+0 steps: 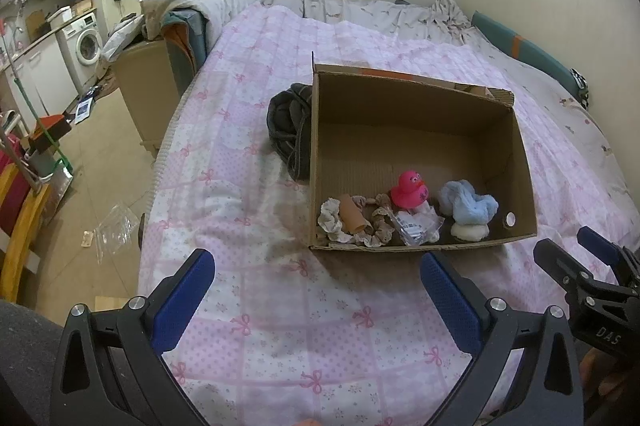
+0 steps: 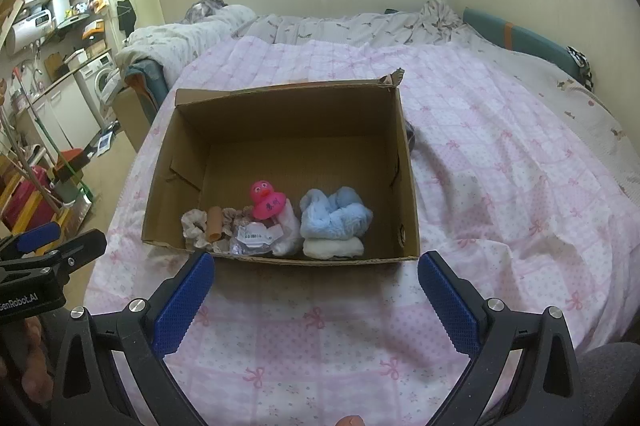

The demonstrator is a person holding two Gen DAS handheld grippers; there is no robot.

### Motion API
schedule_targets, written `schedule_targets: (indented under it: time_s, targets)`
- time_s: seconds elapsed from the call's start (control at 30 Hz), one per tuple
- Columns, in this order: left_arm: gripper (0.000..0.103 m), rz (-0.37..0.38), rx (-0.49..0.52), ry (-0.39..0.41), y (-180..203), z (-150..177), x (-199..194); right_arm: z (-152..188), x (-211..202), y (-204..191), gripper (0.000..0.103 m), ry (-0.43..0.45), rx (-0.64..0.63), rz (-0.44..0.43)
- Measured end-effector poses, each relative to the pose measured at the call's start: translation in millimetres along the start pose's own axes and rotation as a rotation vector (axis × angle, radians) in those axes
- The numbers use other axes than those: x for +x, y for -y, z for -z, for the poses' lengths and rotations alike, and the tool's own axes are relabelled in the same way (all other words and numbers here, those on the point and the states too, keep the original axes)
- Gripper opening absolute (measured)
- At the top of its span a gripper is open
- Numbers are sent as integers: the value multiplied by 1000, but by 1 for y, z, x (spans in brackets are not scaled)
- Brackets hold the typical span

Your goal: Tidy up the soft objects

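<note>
Both the left gripper [image 1: 316,282] and the right gripper [image 2: 316,282] were wide open and held nothing, above the pink bedcover [image 2: 500,162]. The cardboard box [image 2: 406,162] lay on it, with a pink duck [image 2: 266,204], blue cloth [image 2: 336,216] and scrunchies [image 1: 372,226] inside, near the front wall.

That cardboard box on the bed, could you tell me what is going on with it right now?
A person holds a two-finger gripper in each hand above a pink quilt. The left gripper and the right gripper are both open and empty, short of the cardboard box. Along the box's near side lie a pink rubber duck, a blue fluffy cloth on a white one, scrunchies, a cardboard tube and a small plastic packet. A dark garment lies outside, against the box.
</note>
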State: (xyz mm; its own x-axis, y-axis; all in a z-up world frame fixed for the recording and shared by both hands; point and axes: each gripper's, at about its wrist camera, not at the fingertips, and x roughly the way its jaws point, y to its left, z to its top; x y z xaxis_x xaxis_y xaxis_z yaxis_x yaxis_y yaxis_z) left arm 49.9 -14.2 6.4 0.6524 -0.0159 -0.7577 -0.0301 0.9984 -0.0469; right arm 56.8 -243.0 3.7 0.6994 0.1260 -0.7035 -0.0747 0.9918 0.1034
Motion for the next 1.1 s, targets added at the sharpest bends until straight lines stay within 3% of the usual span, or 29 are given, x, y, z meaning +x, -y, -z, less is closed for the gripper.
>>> schedule_targets:
  time_s: [1.1]
  targets:
    - [103, -5, 12, -6, -1, 2, 3, -2, -2, 4, 103, 0, 23, -3]
